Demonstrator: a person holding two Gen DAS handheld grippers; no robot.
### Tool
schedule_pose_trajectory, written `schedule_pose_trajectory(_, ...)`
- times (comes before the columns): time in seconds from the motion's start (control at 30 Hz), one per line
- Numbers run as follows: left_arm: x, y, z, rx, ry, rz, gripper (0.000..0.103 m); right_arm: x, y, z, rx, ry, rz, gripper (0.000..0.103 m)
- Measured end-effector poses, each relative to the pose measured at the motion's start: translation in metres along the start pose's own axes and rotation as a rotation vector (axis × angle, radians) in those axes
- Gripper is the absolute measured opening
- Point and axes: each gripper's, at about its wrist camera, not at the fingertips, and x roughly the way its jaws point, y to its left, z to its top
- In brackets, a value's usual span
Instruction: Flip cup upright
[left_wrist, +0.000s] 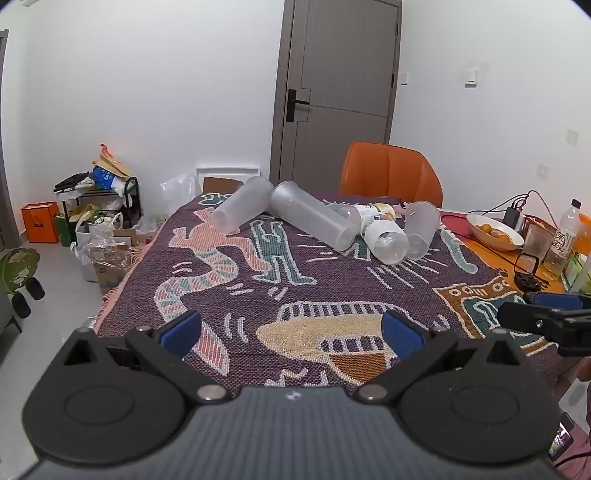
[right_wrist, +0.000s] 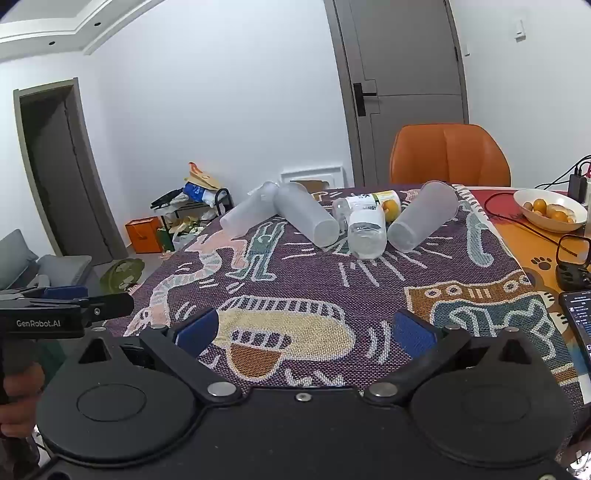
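Both grippers hung low over the near end of the patterned blanket, nothing between their blue pads! The left gripper stood spread wide and empty, and the right gripper was just as wide apart, holding nothing at all. Way up at the far end, three frosted cups lay tipped on their sides: the left cup, the middle cup just beside it with their far ends close together, and the right cup well over toward the orange chair. Between the middle and right cups lay two clear bottles, the nearer bottle pointing its base at the camera, the farther one with a yellow label behind it. Off to the right, a white bowl of oranges sat on the orange tabletop, a black cable trailing past it.
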Motion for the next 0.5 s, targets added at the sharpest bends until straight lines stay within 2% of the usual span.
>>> schedule_pose_trajectory(0.5, -0.0013, -0.0056, 0.0058, 0.003, -0.025, -0.007, 0.103, 0.0019, -0.0011, 0.0012, 0.007, 0.001, 0.000, 0.103)
